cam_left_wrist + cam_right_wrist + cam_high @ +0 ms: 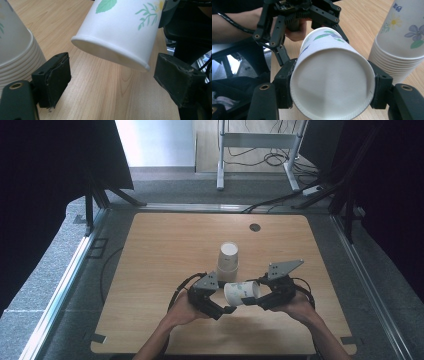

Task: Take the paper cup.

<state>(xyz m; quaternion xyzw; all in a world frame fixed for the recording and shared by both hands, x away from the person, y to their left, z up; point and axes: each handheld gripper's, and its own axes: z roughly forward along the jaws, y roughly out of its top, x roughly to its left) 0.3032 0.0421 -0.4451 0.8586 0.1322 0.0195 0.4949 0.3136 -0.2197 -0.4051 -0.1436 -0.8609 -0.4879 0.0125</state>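
The single paper cup (242,293) I'm working with lies on its side above the table (160,255), near the front edge, held between my two grippers. In the right gripper view its bottom end faces the camera and sits squarely between the two black jaws, which press against its wall on both sides, so my right gripper (251,301) is clamped on the paper cup (332,82). In the left gripper view the paper cup (120,32) hangs tilted with its rolled rim pointing down toward that camera; my left gripper (112,80) has its jaws spread wide, one pad to each side of the rim and below it, neither touching. From the high view the left gripper (226,310) sits just left of the cup's open mouth, with the right one just beyond the other end.

Just behind the held cup stands the stack of cups (228,261), upside down on the table, flower prints on its sides. In the left gripper view the stack (15,57) rises close beside the left jaw. My hands (182,312) hold the gripper handles at the table's near edge.
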